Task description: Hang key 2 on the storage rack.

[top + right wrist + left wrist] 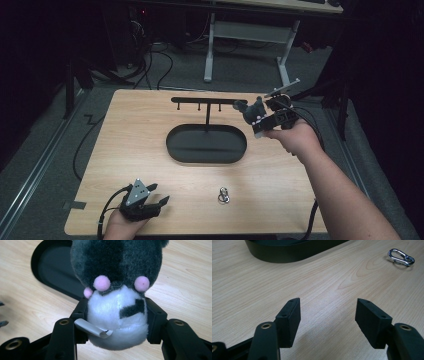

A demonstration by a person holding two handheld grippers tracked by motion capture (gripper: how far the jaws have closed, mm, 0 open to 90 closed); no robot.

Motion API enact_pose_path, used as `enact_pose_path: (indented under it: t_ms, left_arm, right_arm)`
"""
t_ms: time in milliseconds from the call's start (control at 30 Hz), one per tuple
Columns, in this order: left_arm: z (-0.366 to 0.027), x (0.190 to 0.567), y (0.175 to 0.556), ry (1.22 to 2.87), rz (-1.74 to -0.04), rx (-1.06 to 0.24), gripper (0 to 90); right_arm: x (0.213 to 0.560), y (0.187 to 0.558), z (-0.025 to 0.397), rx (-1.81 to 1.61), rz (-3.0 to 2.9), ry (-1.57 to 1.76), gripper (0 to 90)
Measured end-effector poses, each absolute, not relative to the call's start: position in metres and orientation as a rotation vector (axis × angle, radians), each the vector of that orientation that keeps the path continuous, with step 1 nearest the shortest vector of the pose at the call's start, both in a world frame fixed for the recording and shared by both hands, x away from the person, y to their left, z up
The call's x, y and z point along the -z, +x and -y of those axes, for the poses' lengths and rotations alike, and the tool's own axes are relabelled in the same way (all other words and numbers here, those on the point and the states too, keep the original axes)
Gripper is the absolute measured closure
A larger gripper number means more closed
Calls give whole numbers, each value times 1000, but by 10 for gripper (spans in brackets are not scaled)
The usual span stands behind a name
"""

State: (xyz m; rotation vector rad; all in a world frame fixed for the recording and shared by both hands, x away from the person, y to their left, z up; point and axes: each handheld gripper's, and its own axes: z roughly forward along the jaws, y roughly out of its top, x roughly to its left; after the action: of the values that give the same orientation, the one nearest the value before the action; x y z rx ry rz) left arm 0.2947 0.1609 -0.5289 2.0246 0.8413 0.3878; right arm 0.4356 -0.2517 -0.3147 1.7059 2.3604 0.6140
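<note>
- Nearest to the camera in the high view is your left gripper (159, 198), at the near left edge of the table (130, 145). It rests low over the wood and points to the right.
- In the left gripper view its two black jaws stand wide apart, and between them you see only bare wood. This claw holds nothing.
- A small silver carabiner (223, 195) lies flat on the table, to the right of your left gripper and well apart from it. In the left gripper view the carabiner (401, 257) is at the far right, beyond the jaws.
- In the middle of the table stands a black stand with an oval tray (206, 145) as base. A thin post rises from the tray and carries a horizontal bar (200, 100) with small hooks under it.
- Your right gripper (248, 116) is lifted above the far right part of the table, just beside the right end of the bar.
- This claw is closed on a plush toy (117, 307). In the right gripper view the jaws press both sides of its white part; the dark grey part with pink dots is above the jaws, and a grey tag sticks out at the left jaw.
- In the high view the plush toy (252, 109) is in the air, near the right end of the bar. I cannot tell if it touches the bar.
</note>
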Motion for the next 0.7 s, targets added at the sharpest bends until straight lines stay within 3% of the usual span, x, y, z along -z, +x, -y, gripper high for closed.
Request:
enact_pose_path:
  t_ms: [333,700]
  left_arm:
    - [-160,530,295,2036,-840,-382,377]
    - [-159,531,295,2046,-834,-377,378]
  right_arm:
    - [349,432,261,-556,-2373,1744,489]
    - [392,446,242,-567,-2376,1708,482]
